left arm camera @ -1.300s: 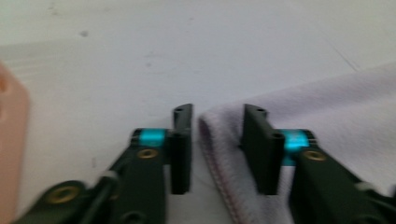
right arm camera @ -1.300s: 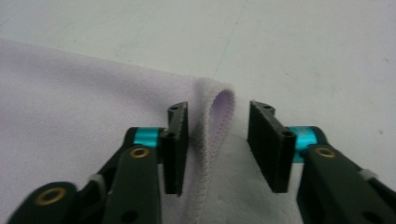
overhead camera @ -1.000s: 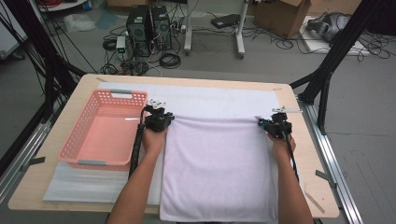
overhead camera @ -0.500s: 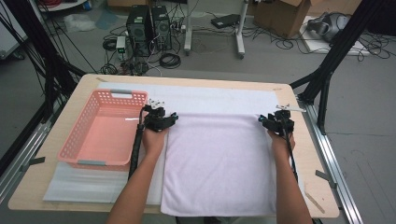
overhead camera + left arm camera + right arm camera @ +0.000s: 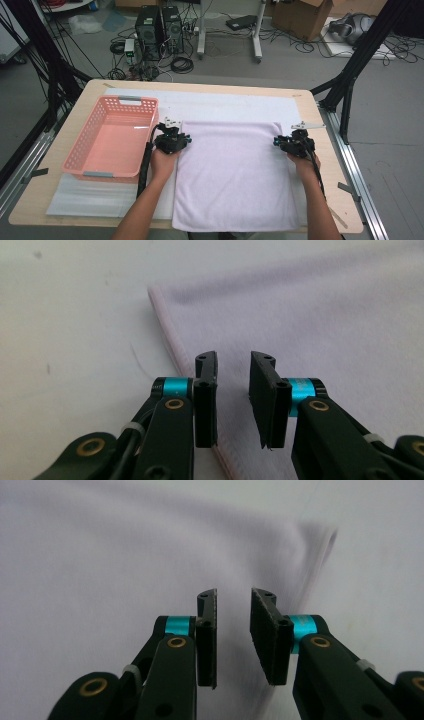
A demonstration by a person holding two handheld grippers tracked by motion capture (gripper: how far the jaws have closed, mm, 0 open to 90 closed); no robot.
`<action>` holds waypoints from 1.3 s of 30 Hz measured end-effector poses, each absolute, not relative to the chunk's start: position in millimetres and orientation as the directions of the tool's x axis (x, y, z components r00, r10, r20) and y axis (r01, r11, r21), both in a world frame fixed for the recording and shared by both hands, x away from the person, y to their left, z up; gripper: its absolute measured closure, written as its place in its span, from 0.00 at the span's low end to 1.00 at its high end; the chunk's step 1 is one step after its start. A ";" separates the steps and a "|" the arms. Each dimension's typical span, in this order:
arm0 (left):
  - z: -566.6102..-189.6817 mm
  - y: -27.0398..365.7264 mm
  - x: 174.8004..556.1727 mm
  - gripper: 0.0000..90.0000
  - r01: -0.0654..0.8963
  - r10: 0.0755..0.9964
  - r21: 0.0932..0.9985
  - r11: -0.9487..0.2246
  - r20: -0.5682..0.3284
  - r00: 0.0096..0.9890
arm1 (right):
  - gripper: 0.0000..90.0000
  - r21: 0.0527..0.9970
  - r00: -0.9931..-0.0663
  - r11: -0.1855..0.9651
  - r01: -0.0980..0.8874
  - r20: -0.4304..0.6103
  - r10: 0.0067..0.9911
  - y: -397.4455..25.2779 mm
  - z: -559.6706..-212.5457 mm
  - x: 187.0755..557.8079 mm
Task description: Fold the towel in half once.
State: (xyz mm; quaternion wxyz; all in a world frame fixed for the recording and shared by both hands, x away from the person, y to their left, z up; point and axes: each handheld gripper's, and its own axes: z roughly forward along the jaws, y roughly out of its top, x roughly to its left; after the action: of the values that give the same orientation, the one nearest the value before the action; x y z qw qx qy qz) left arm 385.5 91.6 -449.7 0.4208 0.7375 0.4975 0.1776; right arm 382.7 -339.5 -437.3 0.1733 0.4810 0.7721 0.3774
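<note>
While the pink basket (image 5: pixel 112 137) sits toward the counter's (image 5: pixel 75 210) left edge, my left tongs (image 5: pixel 172 134) hover spread over the far left corner of the lilac towel (image 5: pixel 235 175). Across the towel, spread flat from mid-counter to the near edge, my right tongs (image 5: pixel 295 140) gape over its far right corner.

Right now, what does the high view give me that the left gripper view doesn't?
High view alone: the pink basket left of the towel, the right tool at the towel's far right corner, both forearms, and the floor clutter beyond the table. Left gripper view alone: the left tool with its jaws apart, straddling the towel's stitched edge just short of the corner. Both share the lilac towel, lying flat on the white mat.
</note>
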 end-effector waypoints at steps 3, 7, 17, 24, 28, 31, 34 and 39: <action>-450.9 91.0 379.5 0.73 0.581 0.878 0.801 -0.144 -0.167 0.449 | 0.87 0.736 -0.433 0.285 0.615 0.013 0.901 -344.3 -443.5 376.7; -448.6 92.0 375.7 0.71 0.583 0.877 0.798 -0.153 -0.162 0.452 | 0.82 0.745 -0.356 0.235 0.624 0.003 0.935 -350.4 -442.6 371.9; -432.3 95.8 346.9 0.51 0.511 0.806 0.847 -0.145 -0.199 0.558 | 0.76 0.801 -0.471 0.230 0.552 0.072 0.879 -354.1 -437.9 305.7; -434.2 104.5 329.3 0.40 0.508 0.755 0.854 -0.111 -0.260 0.602 | 0.83 0.769 -0.460 0.310 0.559 -0.023 0.888 -353.2 -447.1 271.0; -440.7 108.1 319.0 0.32 0.483 0.739 0.864 -0.143 -0.231 0.633 | 0.80 0.816 -0.430 0.253 0.520 -0.006 0.903 -356.6 -436.5 257.8; -443.5 111.7 312.1 0.28 0.460 0.727 0.879 -0.128 -0.233 0.646 | 0.71 0.838 -0.422 0.218 0.501 0.017 0.906 -357.0 -428.9 249.6; -444.6 112.5 305.0 0.27 0.432 0.715 0.894 -0.121 -0.224 0.663 | 0.57 0.847 -0.378 0.190 0.497 0.014 0.926 -356.7 -427.3 244.5; -443.0 110.0 301.1 0.23 0.400 0.711 0.906 -0.137 -0.192 0.677 | 0.33 0.855 -0.350 0.153 0.496 0.035 0.936 -352.0 -428.0 242.5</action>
State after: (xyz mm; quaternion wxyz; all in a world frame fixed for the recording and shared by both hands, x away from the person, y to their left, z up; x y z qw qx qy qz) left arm 301.1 110.0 -443.0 0.5392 0.7400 0.3753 0.1441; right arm 242.5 -352.0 -428.0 0.2671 0.5034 0.7109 0.4121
